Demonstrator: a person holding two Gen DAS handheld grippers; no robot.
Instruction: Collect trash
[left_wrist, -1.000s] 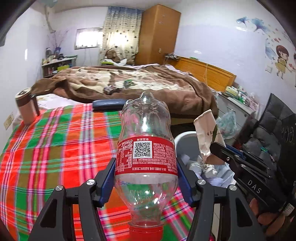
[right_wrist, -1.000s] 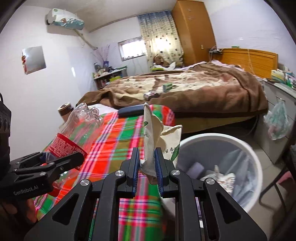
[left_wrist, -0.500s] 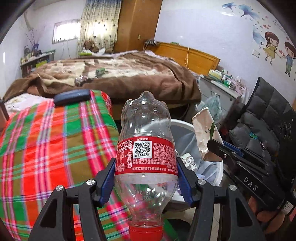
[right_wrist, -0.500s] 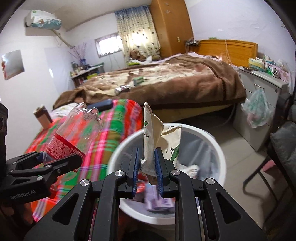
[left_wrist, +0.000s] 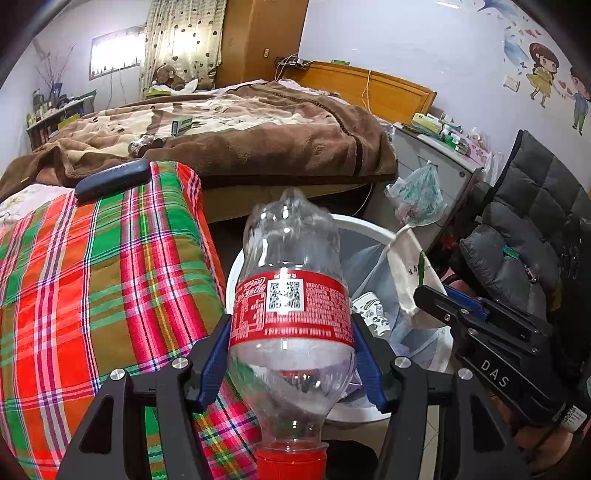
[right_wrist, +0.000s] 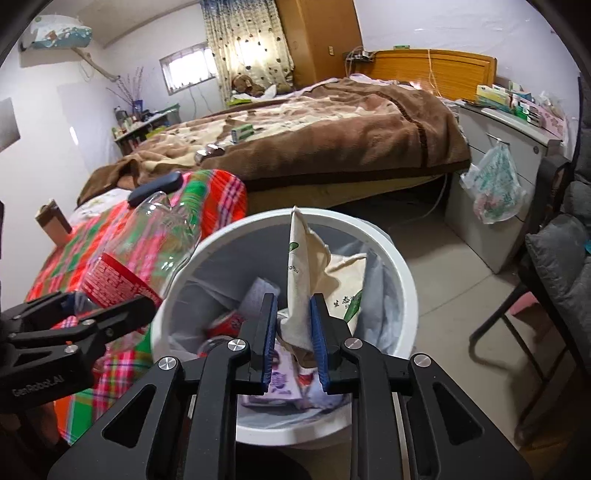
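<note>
My left gripper (left_wrist: 291, 325) is shut on a clear plastic bottle (left_wrist: 291, 306) with a red label and red cap, held cap-down beside the edge of the white trash bin (left_wrist: 365, 225). The bottle also shows in the right wrist view (right_wrist: 147, 243). My right gripper (right_wrist: 293, 306) hovers over the bin (right_wrist: 402, 273) with a crumpled white paper bag (right_wrist: 306, 280) between its jaws, which stand slightly parted; its grip on the bag looks loose. The bin holds several pieces of trash.
A plaid-covered surface (left_wrist: 92, 280) lies left of the bin, with a dark case (left_wrist: 110, 179) at its far end. A bed with a brown blanket (left_wrist: 258, 136) stands behind. A cabinet with a hanging plastic bag (right_wrist: 495, 184) and a chair (right_wrist: 554, 266) stand at the right.
Both grippers moved right from over the plaid surface to the bin. The right gripper's jaws have parted a little around the paper bag, now over the bin's opening.
</note>
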